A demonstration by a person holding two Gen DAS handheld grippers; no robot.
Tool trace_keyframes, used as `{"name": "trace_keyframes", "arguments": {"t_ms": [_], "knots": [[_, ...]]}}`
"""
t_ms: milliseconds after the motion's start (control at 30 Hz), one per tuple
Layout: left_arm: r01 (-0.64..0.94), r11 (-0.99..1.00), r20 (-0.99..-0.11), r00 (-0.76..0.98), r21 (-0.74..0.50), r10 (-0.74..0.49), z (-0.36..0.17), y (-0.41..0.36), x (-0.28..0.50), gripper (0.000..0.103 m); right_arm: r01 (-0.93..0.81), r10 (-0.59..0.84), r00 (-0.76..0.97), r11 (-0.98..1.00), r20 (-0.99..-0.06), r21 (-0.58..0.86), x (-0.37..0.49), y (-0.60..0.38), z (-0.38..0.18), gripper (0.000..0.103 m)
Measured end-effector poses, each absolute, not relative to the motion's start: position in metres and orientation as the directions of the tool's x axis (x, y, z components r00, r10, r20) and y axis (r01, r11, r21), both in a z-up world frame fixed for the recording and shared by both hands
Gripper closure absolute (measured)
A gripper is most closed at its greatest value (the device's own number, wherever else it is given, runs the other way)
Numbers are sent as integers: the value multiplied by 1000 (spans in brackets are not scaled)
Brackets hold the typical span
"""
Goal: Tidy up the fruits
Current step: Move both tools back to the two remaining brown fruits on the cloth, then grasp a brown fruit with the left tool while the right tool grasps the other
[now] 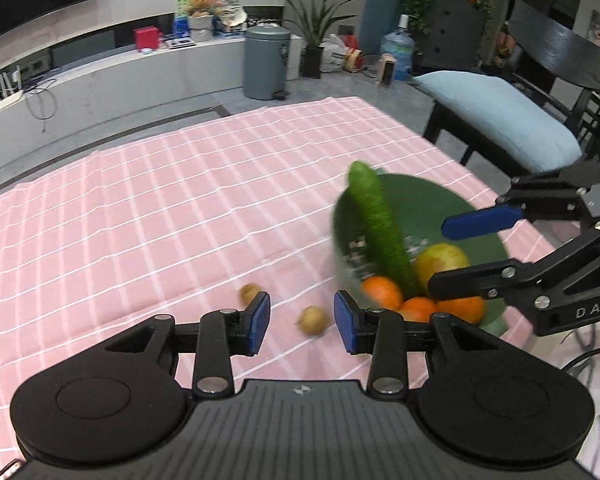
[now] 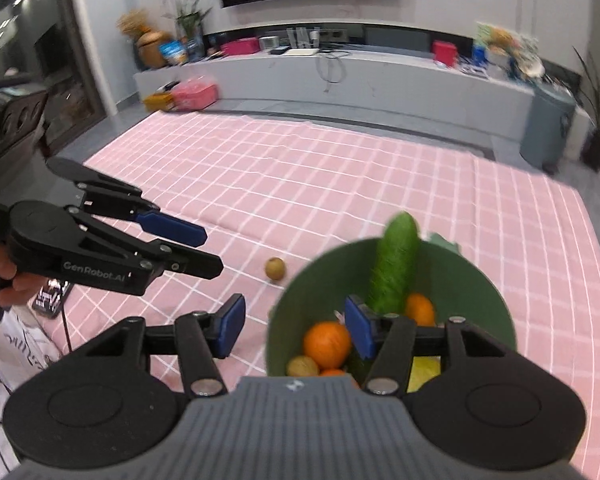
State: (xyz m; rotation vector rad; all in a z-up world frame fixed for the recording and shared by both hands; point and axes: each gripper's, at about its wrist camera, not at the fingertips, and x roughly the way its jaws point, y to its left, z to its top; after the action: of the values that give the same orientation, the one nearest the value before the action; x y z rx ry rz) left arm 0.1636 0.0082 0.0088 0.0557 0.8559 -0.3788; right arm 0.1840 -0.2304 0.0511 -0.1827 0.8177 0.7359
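A: The left claw [image 1: 302, 322] is standing apart, blue pads with nothing between them, hanging above the cloth [image 1: 160, 208] near its near edge. Through the gap one small brown fruit [image 1: 313, 320] is showing on the cloth, apart from the pads.

B: And the right claw [image 2: 294, 330] is also standing apart and gripping nothing. One pad is hanging over the cloth, the other is sitting over the bowl [image 2: 472, 292] and hiding part of what is inside.

A: In the left view there is a second brown fruit [image 1: 250, 292] lying just beyond the left pad, partly hidden by it. The right view is showing only one on the cloth, just beside the bowl's left rim.

B: The bowl is green and sitting near the cloth's near right corner. A cucumber [image 2: 394, 264] is leaning in it, its tip sticking up past the far rim.

A: Under it, oranges [image 2: 327, 344] are lying against each other at the bottom, with a yellow-green fruit [image 1: 442, 264] beside them.

B: Another small brown fruit [image 2: 302, 366] is sitting in the bowl too, touching an orange.

A: A hand [image 2: 8, 276] is holding the left claw's grip at the left side of the right view, and a phone [image 2: 52, 296] is lying under it at the cloth's left edge.

B: Both views are slightly blurring.
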Motion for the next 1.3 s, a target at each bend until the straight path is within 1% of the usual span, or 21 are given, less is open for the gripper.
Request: {"name": "trace_keyframes", "arguments": {"t_ms": [200, 233, 333, 500, 633, 667, 700, 800, 900, 1100, 1167, 1300], "knots": [[353, 933, -746, 602, -73, -286, -6, 25, 160, 59, -776, 531, 426, 630, -732, 6, 182, -189, 46, 59], [357, 931, -745, 603, -68, -286, -8, 26, 160, 59, -793, 528, 414, 609, -741, -9, 183, -181, 45, 62], [376, 925, -740, 605, -60, -294, -16, 30, 161, 59, -832, 499, 377, 552, -780, -49, 189, -159, 39, 63], [412, 909, -734, 600, -58, -319, -29, 31, 166, 59, -892, 424, 309, 440, -851, -105, 202, -127, 26, 69], [432, 899, -728, 593, -72, -344, -37, 33, 173, 59, -927, 346, 241, 359, -907, -109, 214, -111, 13, 71], [433, 898, -728, 590, -79, -349, -39, 34, 175, 59, -932, 314, 232, 343, -921, -118, 218, -106, 9, 74], [432, 897, -727, 588, -89, -355, -42, 36, 178, 59, -937, 286, 228, 323, -931, -130, 220, -103, 5, 75], [431, 896, -728, 579, -109, -367, -46, 40, 183, 59, -952, 208, 209, 267, -956, -150, 226, -92, -9, 75], [438, 891, -732, 568, -118, -376, -51, 43, 188, 59, -967, 154, 172, 217, -973, -136, 233, -86, -21, 75], [455, 881, -737, 550, -130, -393, -59, 45, 199, 59, -982, 95, 126, 155, -987, -110, 243, -77, -35, 76], [454, 879, -734, 547, -144, -403, -60, 46, 202, 59, -983, 83, 117, 148, -990, -104, 245, -75, -40, 79], [458, 874, -732, 539, -159, -416, -64, 46, 209, 59, -983, 77, 117, 149, -990, -105, 251, -75, -43, 82]]}}
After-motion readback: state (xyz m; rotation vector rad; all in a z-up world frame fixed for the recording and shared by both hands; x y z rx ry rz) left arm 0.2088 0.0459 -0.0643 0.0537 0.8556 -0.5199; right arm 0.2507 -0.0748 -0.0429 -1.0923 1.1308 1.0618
